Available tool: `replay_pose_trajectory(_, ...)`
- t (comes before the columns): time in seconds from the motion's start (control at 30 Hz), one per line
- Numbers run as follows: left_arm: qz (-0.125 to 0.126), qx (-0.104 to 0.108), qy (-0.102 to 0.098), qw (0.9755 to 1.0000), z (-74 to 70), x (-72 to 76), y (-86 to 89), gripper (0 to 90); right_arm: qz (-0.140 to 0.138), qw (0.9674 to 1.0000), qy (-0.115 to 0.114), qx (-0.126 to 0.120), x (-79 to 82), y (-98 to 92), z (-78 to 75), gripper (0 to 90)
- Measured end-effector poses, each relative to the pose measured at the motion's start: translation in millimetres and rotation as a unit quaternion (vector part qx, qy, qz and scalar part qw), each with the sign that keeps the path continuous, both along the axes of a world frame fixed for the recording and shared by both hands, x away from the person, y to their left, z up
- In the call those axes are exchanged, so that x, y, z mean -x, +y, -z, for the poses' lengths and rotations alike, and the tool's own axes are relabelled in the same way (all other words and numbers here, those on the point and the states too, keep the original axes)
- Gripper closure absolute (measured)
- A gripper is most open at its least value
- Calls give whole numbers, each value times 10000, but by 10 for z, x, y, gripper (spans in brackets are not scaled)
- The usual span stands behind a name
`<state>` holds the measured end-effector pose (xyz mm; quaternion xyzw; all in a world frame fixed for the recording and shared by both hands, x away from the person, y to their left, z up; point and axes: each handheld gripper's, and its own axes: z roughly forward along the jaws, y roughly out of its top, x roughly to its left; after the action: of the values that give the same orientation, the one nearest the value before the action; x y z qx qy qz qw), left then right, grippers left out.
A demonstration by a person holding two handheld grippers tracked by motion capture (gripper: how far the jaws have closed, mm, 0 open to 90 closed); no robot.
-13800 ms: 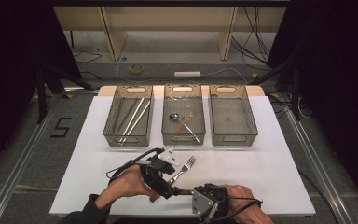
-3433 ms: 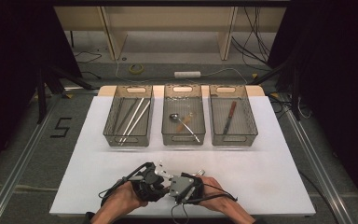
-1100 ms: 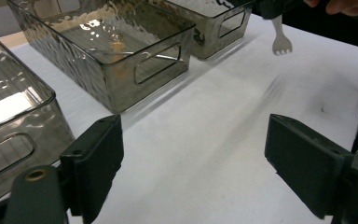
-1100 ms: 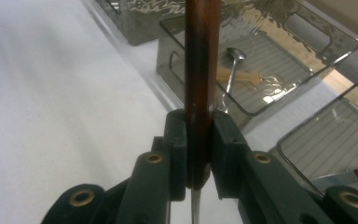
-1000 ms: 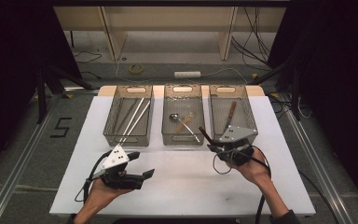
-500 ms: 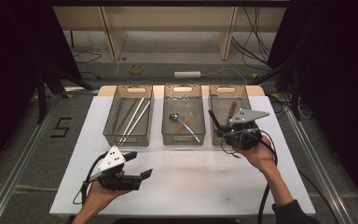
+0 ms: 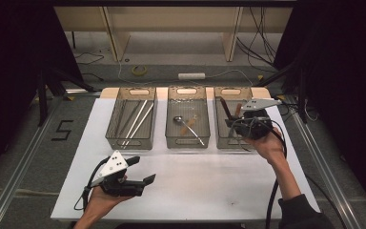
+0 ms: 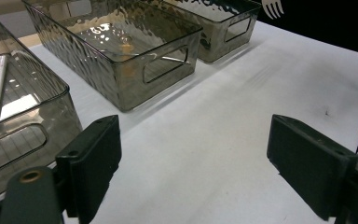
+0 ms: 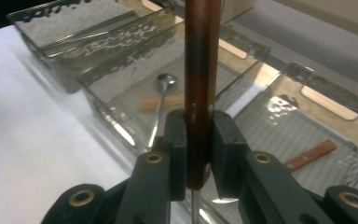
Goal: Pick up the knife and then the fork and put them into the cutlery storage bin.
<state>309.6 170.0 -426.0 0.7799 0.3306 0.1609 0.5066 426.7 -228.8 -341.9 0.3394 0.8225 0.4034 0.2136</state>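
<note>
My right gripper (image 7: pixel 231 122) is shut on a wood-handled fork (image 9: pixel 201 70) and hovers over the near left part of the right bin (image 7: pixel 221 143). The brown handle rises between the jaws and a thin metal shaft shows below them. The fork's tines (image 8: pixel 273 7) show at the top edge of the left gripper view. My left gripper (image 7: pixel 142 170) lies low over the white table at the front left. It is open with nothing between its pads (image 8: pixel 93 158).
Three smoky clear bins stand in a row at the back. The left bin (image 7: pixel 131 141) holds long metal rods. The middle bin (image 7: pixel 187 140) holds a spoon (image 9: pixel 161 100) and a wooden piece. Another wood-handled utensil (image 9: pixel 310 156) lies in the right bin.
My right gripper has carried the fork up and away from the person, from the table in front of the bins to over the right bin. The left gripper stayed in place.
</note>
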Motion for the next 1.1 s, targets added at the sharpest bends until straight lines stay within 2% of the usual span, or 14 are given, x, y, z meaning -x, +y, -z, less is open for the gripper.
replay_pose_trajectory(0.4,24,-58,-19,10000,9,10,-17,171,312,9995,-95,51,-232,-48,-137,784)
replay_pose_trajectory(0.6,30,-4,-55,10000,5,12,-15,169,501,9986,-119,89,-347,-74,-152,784)
replay_pose_trajectory(0.8,83,29,-79,9999,4,19,-24,161,650,9977,-136,121,-464,-102,-144,784)
replay_pose_trajectory(1.1,69,57,-92,9999,2,19,-20,158,911,9956,-95,189,-622,-144,-43,784)
